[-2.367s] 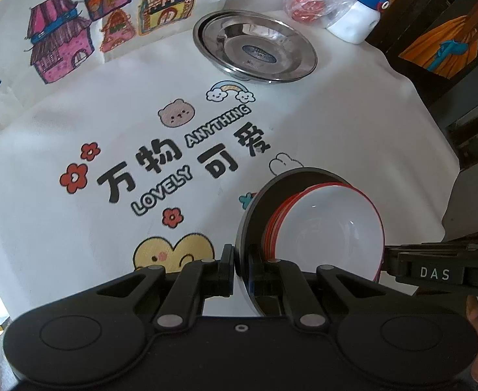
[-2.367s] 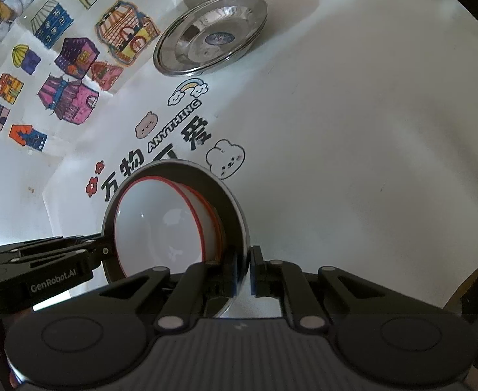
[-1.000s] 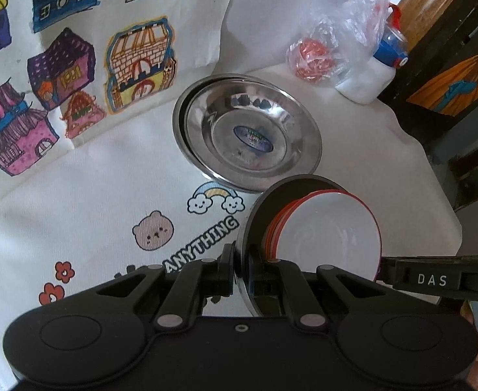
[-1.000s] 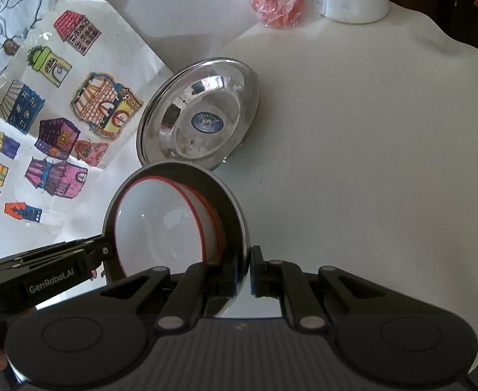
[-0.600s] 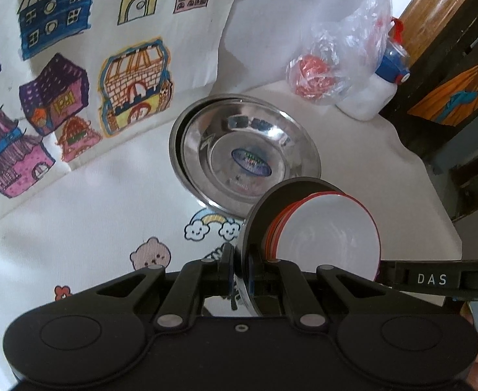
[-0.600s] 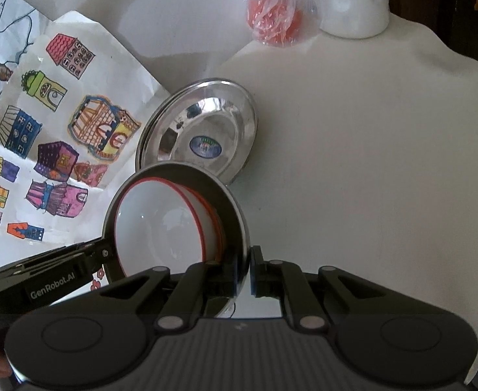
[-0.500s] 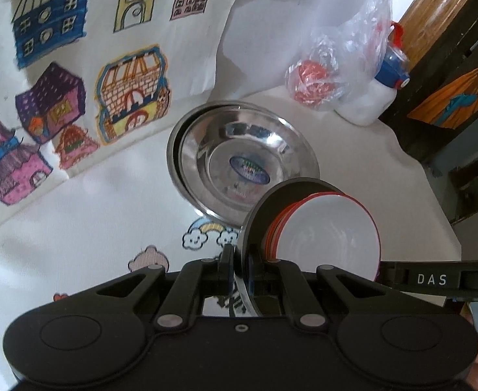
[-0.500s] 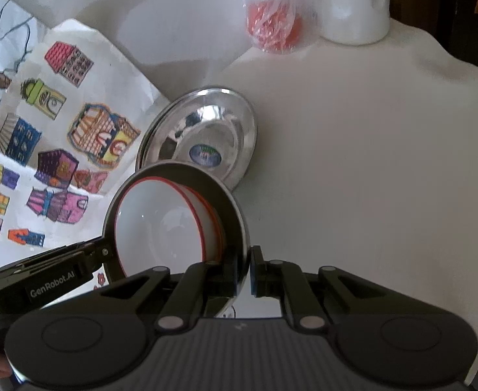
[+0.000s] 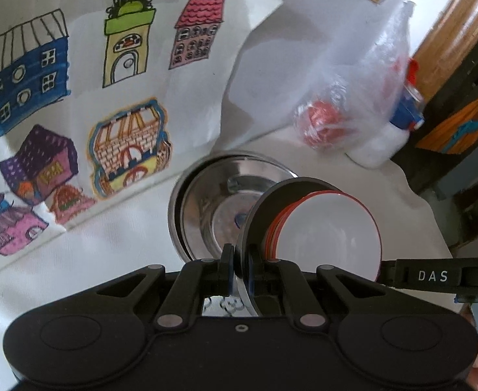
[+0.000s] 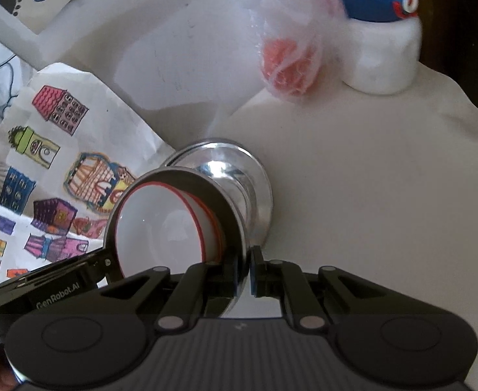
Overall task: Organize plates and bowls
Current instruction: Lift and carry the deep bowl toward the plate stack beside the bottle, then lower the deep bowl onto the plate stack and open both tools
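A steel plate (image 9: 255, 208) carrying white red-rimmed bowls (image 9: 330, 228) is held above the table, the left gripper (image 9: 239, 268) and right gripper (image 10: 244, 272) each clamped on its rim. It now overlaps the steel plates (image 9: 206, 202) near the table's far edge, previously ahead. Only the right view shows the bowls' hollow (image 10: 161, 231).

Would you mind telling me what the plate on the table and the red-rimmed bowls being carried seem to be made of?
The plate on the table looks like polished stainless steel: mirror-bright, with sharp reflections. The red-rimmed bowls have a smooth, glossy white surface with a thin red edge, suggesting enamel, melamine or glazed ceramic; the look leaves that open.
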{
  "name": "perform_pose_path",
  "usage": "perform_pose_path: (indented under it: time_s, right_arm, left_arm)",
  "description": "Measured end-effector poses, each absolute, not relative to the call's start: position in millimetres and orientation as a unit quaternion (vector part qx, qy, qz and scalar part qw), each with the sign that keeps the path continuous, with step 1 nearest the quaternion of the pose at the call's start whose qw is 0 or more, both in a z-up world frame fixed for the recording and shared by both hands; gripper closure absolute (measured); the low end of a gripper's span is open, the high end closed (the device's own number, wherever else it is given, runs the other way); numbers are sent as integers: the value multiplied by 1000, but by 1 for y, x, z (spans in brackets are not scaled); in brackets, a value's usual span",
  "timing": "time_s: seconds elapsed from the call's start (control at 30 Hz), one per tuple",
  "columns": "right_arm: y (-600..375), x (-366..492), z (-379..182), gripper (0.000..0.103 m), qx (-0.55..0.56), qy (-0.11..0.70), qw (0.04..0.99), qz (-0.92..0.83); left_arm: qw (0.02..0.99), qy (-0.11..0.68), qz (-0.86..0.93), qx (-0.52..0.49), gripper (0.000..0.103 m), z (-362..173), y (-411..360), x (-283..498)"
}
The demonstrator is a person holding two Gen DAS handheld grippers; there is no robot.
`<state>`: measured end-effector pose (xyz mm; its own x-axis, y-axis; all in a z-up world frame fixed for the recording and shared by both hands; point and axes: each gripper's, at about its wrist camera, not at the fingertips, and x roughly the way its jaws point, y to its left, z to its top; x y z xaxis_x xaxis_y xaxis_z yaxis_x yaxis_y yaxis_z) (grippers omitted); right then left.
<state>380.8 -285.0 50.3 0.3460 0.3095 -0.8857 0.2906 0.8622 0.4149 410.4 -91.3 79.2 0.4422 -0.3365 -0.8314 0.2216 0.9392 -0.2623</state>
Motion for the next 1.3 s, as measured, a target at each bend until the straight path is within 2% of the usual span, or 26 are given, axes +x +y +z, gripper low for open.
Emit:
perform_pose_path:
  time_s: [0.47,1.3]
  right_arm:
    - [-282,422,30,95,240,579,779,16]
    - [-276,436,11,95,234,587,775,18]
  left_arm:
    - [846,508,-139,-84,96,58,-82,454]
    - [836,525,-126,-96,96,32,-86,473]
